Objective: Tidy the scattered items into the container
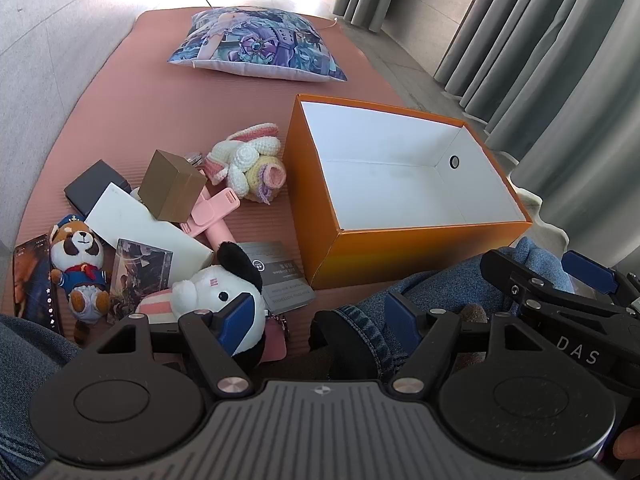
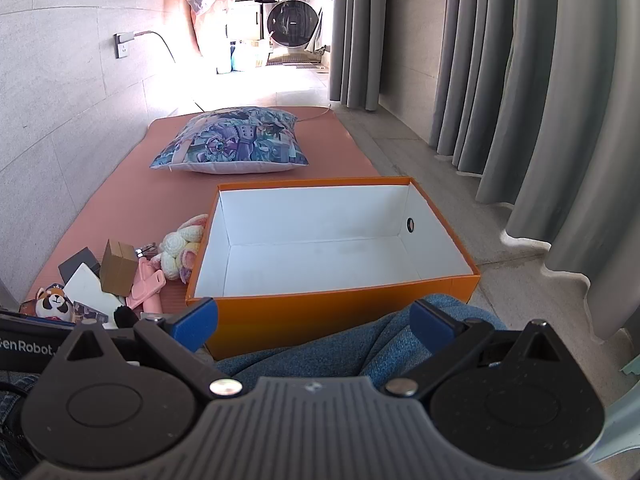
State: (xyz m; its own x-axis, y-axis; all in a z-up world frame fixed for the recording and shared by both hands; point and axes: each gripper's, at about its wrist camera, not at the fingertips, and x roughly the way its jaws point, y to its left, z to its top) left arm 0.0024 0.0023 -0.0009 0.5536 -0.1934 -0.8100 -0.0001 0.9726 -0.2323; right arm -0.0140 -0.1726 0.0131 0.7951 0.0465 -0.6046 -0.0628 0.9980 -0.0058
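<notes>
Printed pillow [image 2: 230, 142], upper centre, on pink mat [image 2: 120, 204]; grey curtains [image 2: 540, 100] at right; washing machine [image 2: 291, 20], top centre.

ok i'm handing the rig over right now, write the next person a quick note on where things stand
Left gripper: open, empty, low over the person's lap near the black-and-white plush.
Right gripper: open, empty, facing the orange box.
The box sits on the pink mat, nothing inside.
The items are piled left of the box: red panda plush, crochet doll, brown box, white box, dark box, pink clip, cards.
Done: nothing packed yet.
Left: move every scattered item into the box.
</notes>
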